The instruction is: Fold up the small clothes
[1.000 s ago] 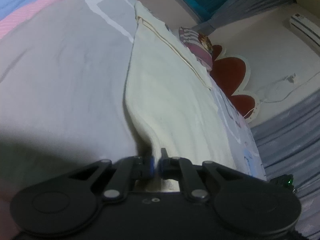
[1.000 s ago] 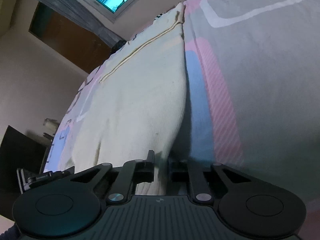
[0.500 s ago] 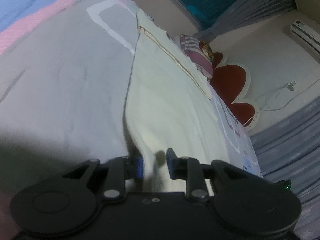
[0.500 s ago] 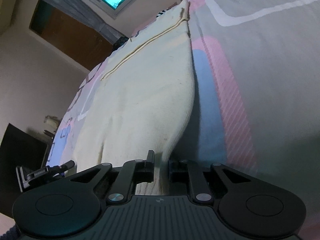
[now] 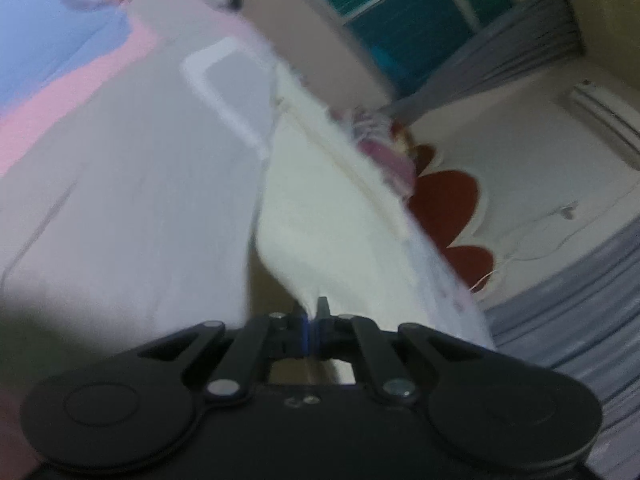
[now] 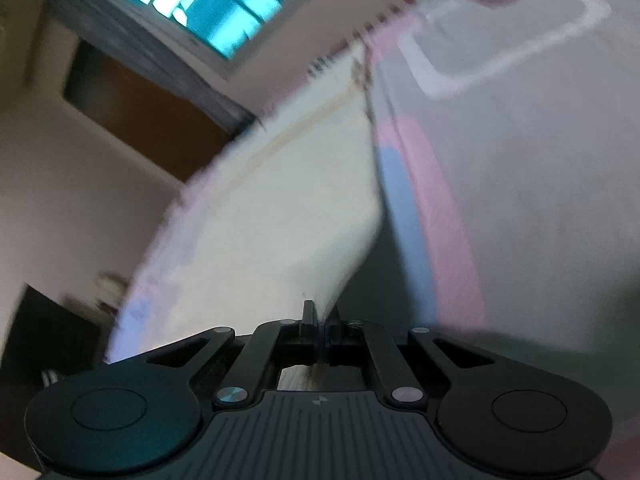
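The cloth [image 5: 332, 216] is a small cream piece of clothing. It lies spread out on the bed [image 5: 132, 208], which has a grey sheet with pink and blue patches. Both pictures are blurry, so small things are hard to see.

The left gripper [image 5: 311, 320] is pinched tight on one near corner of the cloth. The right gripper [image 6: 320, 322] is pinched tight on the other near corner [image 6: 332, 292]. At both corners the cloth rises up off the bed to meet the fingers. The rest of it lies flat and runs away toward the far end, where a seam [image 5: 352, 168] crosses it.

The cloth looks soft, thin and light. It bends and sags where it is lifted, so it will not keep any shape by itself. It will likely droop in the middle between the two grips. It does not look slippery, and it will not break.

The corners look like the best spots to hold, one in each gripper, since then the edge stays straight. To fold it, I think both corners should go up and over toward the far seam together. If one goes faster, the fold may come out crooked. A weak pinch could let the thin cloth slide out.
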